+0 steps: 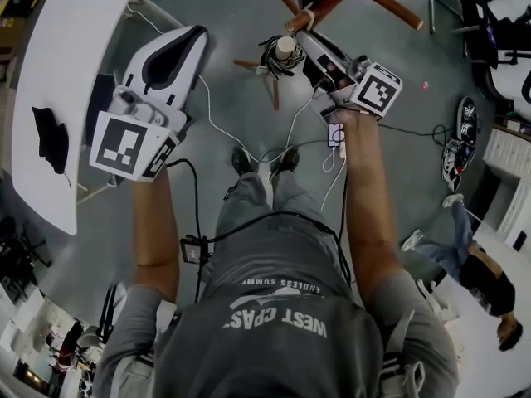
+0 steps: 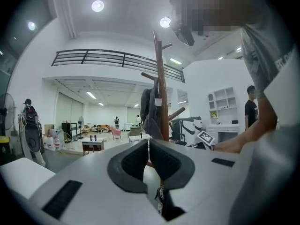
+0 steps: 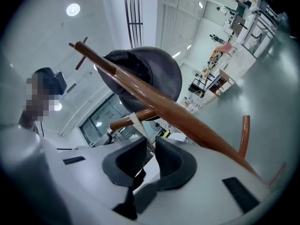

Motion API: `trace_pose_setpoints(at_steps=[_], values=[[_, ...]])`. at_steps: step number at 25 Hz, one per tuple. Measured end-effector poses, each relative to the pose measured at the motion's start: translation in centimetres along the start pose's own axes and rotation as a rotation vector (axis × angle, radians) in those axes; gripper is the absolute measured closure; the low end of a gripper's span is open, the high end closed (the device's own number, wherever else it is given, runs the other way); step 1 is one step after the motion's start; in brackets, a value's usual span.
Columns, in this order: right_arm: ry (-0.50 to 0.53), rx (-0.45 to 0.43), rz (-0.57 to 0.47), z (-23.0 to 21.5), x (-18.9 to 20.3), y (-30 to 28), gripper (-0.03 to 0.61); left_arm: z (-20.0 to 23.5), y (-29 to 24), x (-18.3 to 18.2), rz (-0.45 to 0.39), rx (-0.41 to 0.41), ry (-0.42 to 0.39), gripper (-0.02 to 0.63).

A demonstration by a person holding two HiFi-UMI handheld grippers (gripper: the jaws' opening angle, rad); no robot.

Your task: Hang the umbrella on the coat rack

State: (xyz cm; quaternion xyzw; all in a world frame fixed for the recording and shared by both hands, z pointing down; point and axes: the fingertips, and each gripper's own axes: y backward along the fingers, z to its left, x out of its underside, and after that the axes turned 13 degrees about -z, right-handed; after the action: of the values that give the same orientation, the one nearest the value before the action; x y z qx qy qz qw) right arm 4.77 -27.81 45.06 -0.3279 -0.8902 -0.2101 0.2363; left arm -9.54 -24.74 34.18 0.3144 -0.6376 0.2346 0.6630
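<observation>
The right gripper (image 1: 304, 38) is held up against the wooden coat rack (image 1: 390, 5), and its jaws stand almost together on a pale strap (image 3: 137, 123) that runs down from the rack into the narrow gap between the pads. In the right gripper view (image 3: 150, 149) the rack's brown pole (image 3: 187, 118) crosses the picture on a slant, just above the jaws. The dark folded umbrella (image 3: 145, 69) sits behind the pole as a rounded grey mass. From the head view the umbrella (image 1: 278, 59) is seen end-on, a dark bundle with a light cap. It lies just beside the right gripper's tip and among the rack's wooden pegs. The left gripper view shows the same umbrella (image 2: 149, 110) hanging close against the left side of the upright pole (image 2: 161, 78), at about the height of a short peg (whether it rests on that peg cannot be told). The left gripper (image 1: 192, 38) is apart from the rack, to the left of it, over the grey floor near a white table (image 1: 66, 56). Its dark pads are pressed together with only a thin seam between them and nothing is caught there (image 2: 148, 146). A black cloth (image 1: 50, 139) lies on the table. Cables (image 1: 249, 135) run over the floor in front of the person's feet, and another person (image 1: 481, 280) is at the right edge of the head view.
</observation>
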Motion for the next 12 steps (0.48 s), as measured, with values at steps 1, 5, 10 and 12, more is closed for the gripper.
trace_pose_setpoints(at_steps=[1,5,10,12], values=[[0.018,0.013,-0.002,0.0,-0.1,-0.1,0.516,0.1,0.5,-0.5,-0.002,-0.004,-0.006,0.591],[0.081,0.057,-0.039,0.5,-1.6,0.1,0.498,0.2,1.9,-2.1,-0.017,-0.017,-0.026,0.591],[0.124,0.089,-0.058,1.9,-3.5,0.6,0.495,-0.5,3.3,-4.5,-0.034,-0.019,-0.048,0.591],[0.165,0.105,-0.047,2.7,-4.0,0.9,0.495,-1.1,3.7,-5.6,-0.042,-0.013,-0.057,0.591]])
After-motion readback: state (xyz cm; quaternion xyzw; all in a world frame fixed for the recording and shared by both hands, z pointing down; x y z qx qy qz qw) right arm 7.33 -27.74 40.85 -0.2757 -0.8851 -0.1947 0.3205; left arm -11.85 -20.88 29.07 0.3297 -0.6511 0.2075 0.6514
